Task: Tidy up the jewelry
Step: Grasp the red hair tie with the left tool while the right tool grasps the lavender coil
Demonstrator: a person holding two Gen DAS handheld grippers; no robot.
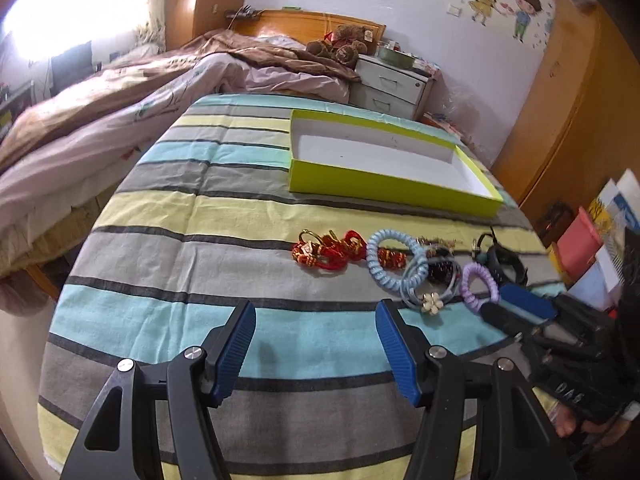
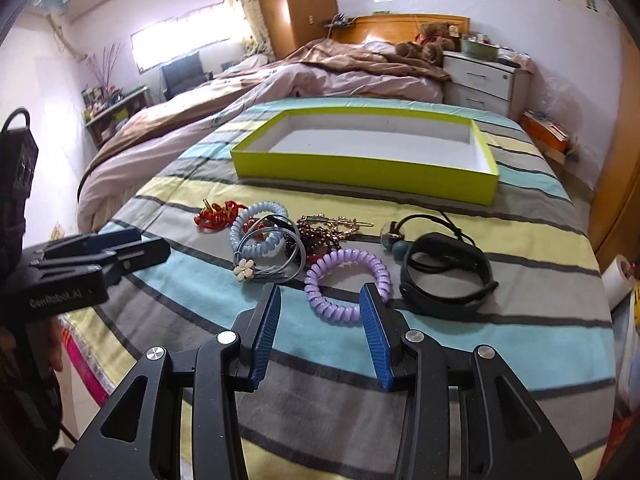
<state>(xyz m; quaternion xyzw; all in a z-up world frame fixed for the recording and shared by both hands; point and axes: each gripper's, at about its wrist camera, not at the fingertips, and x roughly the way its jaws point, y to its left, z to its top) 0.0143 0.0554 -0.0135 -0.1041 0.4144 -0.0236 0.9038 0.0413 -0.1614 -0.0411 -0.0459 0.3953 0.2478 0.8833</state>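
A pile of jewelry lies on the striped cloth in front of an empty lime-green box (image 1: 384, 190) (image 2: 360, 176). It holds red bracelets (image 1: 328, 250) (image 2: 216, 213), a blue spiral band (image 1: 390, 258) (image 2: 256, 228), a purple spiral band (image 1: 478, 290) (image 2: 346, 284), a flower hair tie (image 1: 431, 302) (image 2: 245, 269), a dark bead string (image 2: 316, 236) and a black wristband (image 2: 448, 280). My left gripper (image 1: 316, 312) is open and empty, left of the pile. My right gripper (image 2: 320, 294) is open, its fingertips on either side of the purple band's near edge.
The striped cloth (image 1: 180, 272) covers a table beside an unmade bed (image 1: 100, 120). A white nightstand (image 1: 394, 84) stands behind. Boxes and books (image 1: 588, 248) sit to the right, below the table edge. A wooden wardrobe (image 2: 624, 184) is at far right.
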